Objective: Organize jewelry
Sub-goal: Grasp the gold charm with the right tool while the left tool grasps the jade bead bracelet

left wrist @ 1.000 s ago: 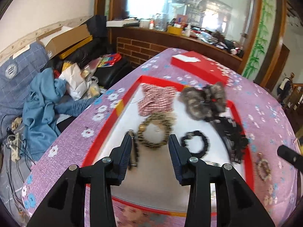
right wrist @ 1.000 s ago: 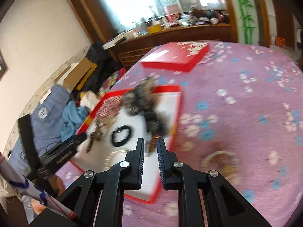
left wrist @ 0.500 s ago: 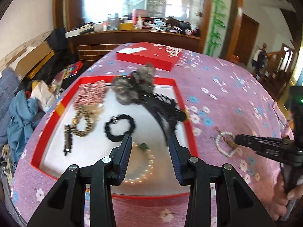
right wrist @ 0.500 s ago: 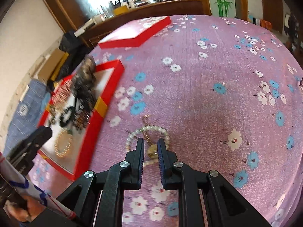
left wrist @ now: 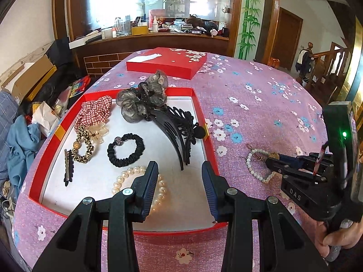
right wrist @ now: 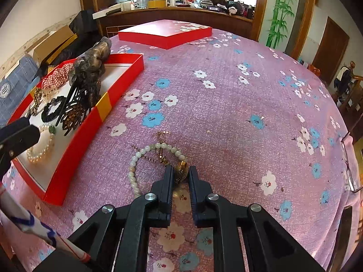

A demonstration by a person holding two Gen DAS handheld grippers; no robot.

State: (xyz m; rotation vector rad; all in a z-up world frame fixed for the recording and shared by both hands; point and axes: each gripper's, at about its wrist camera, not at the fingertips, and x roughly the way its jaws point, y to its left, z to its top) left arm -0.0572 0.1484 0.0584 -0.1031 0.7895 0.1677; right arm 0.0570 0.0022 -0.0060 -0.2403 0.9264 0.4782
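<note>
The right gripper (right wrist: 179, 175) has its jaws clenched on a small gold pendant (right wrist: 180, 170), which lies on the purple flowered cloth of the bench (right wrist: 226, 113) at the edge of a pale bead bracelet (right wrist: 145, 156) tangled with a thin gold chain (right wrist: 161, 146). Seen from the left wrist, the right gripper's body carries the white letters "DAS" (left wrist: 295, 194).

The left gripper (left wrist: 179, 172) hangs over the near end of the red tray (left wrist: 56, 133), jaws released and holding nothing. Just under them, in the tray, lies a pearl bracelet (left wrist: 127, 176). Beyond it are a black scrunchie (left wrist: 126, 150), a leopard-print hair tie (left wrist: 82, 146), a black toothed clip (left wrist: 67, 168), a large black hair claw (left wrist: 179, 127), a checked red scrunchie (left wrist: 96, 111) and grey gauzy hair flowers (left wrist: 145, 99).

Farther back on the bench rests the red lid (left wrist: 168, 62); no writing on it can be read.
</note>
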